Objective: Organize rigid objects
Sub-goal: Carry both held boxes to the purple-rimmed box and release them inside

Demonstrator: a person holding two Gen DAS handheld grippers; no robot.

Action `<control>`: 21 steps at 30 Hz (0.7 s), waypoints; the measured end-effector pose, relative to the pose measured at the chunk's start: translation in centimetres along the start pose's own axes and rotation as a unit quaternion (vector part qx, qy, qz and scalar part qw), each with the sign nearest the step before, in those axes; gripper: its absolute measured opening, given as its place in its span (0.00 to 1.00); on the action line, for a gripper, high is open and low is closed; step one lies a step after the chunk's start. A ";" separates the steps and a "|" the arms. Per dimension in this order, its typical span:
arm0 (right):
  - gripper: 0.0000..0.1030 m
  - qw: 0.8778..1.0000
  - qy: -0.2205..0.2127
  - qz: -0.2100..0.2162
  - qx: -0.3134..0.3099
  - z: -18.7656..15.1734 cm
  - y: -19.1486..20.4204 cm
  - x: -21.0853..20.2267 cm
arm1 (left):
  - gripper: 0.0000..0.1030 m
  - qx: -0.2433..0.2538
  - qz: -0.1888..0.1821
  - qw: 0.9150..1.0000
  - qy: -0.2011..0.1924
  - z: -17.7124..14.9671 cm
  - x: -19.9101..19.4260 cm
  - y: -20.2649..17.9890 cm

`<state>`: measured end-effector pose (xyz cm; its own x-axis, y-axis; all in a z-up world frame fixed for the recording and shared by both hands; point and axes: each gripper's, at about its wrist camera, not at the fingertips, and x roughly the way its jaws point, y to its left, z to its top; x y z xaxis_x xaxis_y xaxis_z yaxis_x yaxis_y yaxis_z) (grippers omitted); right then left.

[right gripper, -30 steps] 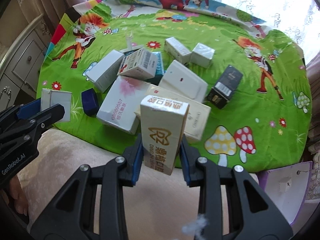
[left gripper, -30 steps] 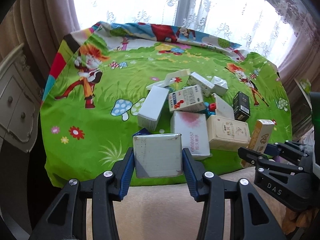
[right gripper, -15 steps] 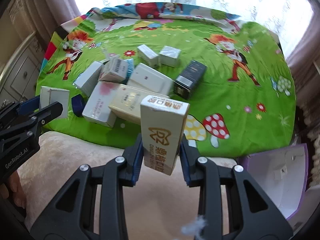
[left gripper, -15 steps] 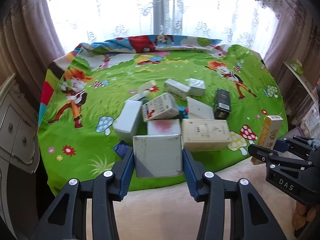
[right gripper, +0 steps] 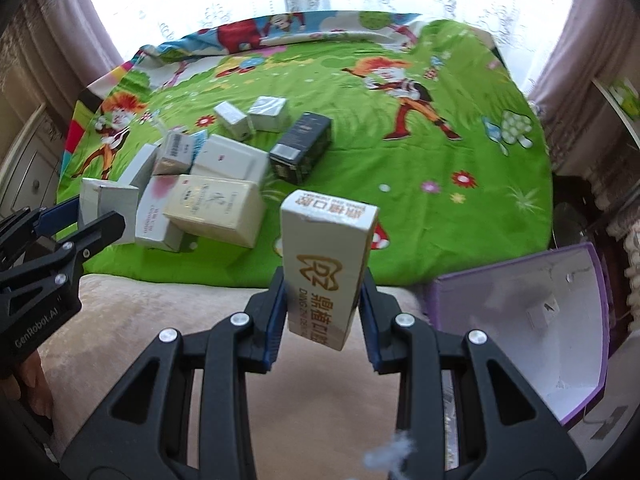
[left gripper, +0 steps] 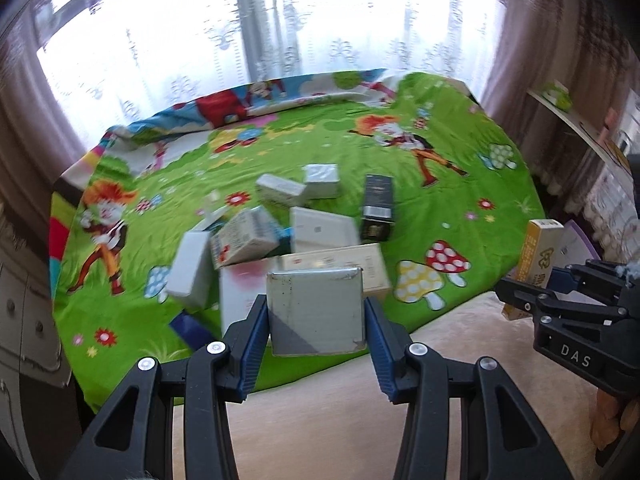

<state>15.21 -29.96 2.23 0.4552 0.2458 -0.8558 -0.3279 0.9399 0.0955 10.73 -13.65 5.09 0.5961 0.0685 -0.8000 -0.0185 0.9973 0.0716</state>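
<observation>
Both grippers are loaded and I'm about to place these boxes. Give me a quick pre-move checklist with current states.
1. Left gripper clamped on grey box: ok.
2. Right gripper clamped on gold-lettered carton: ok.
3. Carton square in its grip: not ok, tilted.
4. Purple open box has room inside: ok.
5. Grippers apart from each other: ok.
6. Pile on green cloth stable: cannot tell.

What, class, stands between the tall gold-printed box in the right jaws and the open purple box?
Nothing visible. The gold-printed box is clamped in the right gripper, above beige carpet. The purple box lies open to its right, with only bare carpet between them.
</observation>
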 end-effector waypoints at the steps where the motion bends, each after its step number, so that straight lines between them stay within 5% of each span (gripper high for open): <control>1: 0.36 1.000 0.000 -0.001 0.006 -0.1 -0.5 -0.1 | 0.46 0.006 -0.003 1.000 -0.001 0.2 0.0 -0.6; 21: 0.36 0.989 -0.017 -0.074 0.123 -3.4 -12.1 -2.9 | 0.46 0.115 -0.121 0.986 0.027 2.3 1.3 -14.0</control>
<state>15.04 -42.86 1.84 0.5126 0.1048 -0.8522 -0.0458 0.9944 0.0948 13.60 -27.60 4.42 0.5165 -0.1632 -0.8406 0.3056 0.9522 0.0029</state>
